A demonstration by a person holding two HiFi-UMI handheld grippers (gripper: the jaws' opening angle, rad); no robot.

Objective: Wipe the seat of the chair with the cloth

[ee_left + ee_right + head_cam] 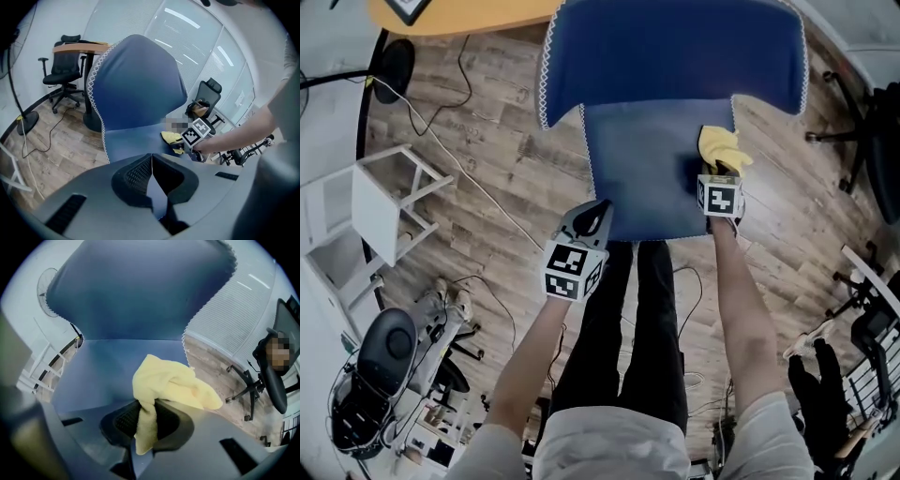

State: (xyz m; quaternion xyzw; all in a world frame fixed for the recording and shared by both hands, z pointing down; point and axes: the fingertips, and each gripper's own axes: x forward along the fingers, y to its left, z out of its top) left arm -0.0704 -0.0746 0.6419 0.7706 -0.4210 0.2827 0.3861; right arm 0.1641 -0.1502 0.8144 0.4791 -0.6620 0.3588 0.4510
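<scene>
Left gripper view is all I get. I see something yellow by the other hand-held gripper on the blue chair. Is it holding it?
Observer: Yes. The right gripper view shows the right hand-held gripper shut on a yellow cloth, with a fold pinched between its jaws.
Operator: Where is it exactly?
Observer: In the head view, the cloth is at the right edge of the seat, close to the backrest.
Operator: And my one?
Observer: The head view puts the left hand-held gripper by the seat's front left corner.
</scene>
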